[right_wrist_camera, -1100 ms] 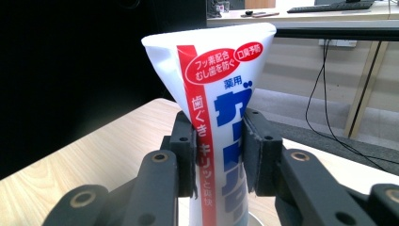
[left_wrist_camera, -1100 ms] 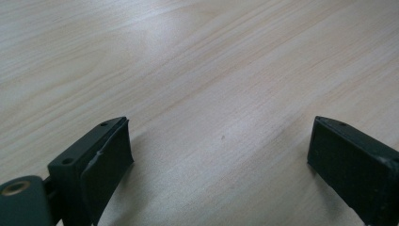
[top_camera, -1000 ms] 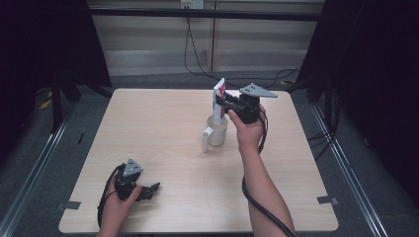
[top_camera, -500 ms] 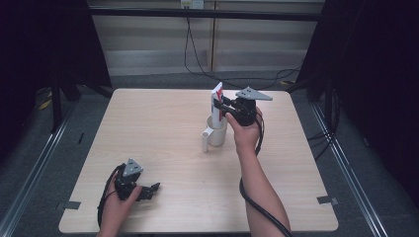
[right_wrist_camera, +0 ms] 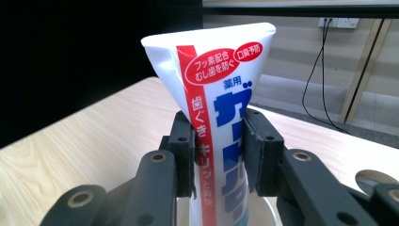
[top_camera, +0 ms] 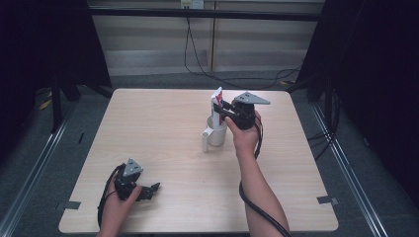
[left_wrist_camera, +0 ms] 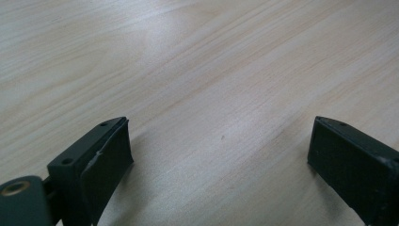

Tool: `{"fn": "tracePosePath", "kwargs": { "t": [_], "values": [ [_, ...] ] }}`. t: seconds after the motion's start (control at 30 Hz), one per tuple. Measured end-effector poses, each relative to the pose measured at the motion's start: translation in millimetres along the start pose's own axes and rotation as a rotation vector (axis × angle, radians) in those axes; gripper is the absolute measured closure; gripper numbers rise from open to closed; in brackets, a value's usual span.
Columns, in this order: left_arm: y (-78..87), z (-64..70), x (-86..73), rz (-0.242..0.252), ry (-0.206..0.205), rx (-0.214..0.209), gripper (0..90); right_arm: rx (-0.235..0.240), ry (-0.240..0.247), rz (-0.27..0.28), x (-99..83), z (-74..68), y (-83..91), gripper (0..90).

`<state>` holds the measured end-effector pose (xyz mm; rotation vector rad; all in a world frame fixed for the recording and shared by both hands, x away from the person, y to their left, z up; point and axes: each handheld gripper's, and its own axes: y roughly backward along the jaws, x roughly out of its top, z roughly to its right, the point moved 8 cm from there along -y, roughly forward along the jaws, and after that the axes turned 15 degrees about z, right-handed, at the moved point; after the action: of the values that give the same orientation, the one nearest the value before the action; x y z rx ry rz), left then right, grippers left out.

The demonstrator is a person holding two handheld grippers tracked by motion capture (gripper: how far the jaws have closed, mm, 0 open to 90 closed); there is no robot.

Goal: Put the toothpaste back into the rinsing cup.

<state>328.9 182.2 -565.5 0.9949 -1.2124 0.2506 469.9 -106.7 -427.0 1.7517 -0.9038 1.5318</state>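
I clamp my right hand-held gripper (right_wrist_camera: 219,146) on the white, red-striped toothpaste tube (right_wrist_camera: 214,94), upright over the white mug (top_camera: 215,134) for dropping in; my left hand-held gripper (left_wrist_camera: 221,155), at seven o'clock on the surface (top_camera: 163,123), rests apart

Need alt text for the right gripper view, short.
A white toothpaste tube with a red stripe and blue and red Japanese print stands upright, crimped end up, clamped between the black jaws of the right hand-held gripper. Its lower end sits in a white cup on a light wooden table; a dark curtain and a wall socket lie behind.

Wooden table (top_camera: 148,128), grey carpet (top_camera: 44,143), dark curtains (top_camera: 44,39)
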Motion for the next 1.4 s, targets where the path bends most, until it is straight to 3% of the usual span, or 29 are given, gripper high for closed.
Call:
{"fn": "tracePosePath", "kwargs": {
  "t": [0.57, 0.97, 1.4],
  "values": [
    [-0.1, 0.2, -0.1, 0.000, 0.001, -0.001, 6.2, -0.010, -0.015, -0.036, -24.3, -0.9, 3.2, 67.0],
    [-0.1, 0.2, -0.1, -0.001, 0.001, -0.001, 6.2, -0.024, -0.012, -0.038, -28.3, 2.7, 8.5, 66.0],
    [0.0, 0.2, -0.1, -0.002, 0.001, -0.003, 6.2, -0.028, 0.016, -0.079, -33.7, 2.1, 10.1, 63.7]
  ]
}}
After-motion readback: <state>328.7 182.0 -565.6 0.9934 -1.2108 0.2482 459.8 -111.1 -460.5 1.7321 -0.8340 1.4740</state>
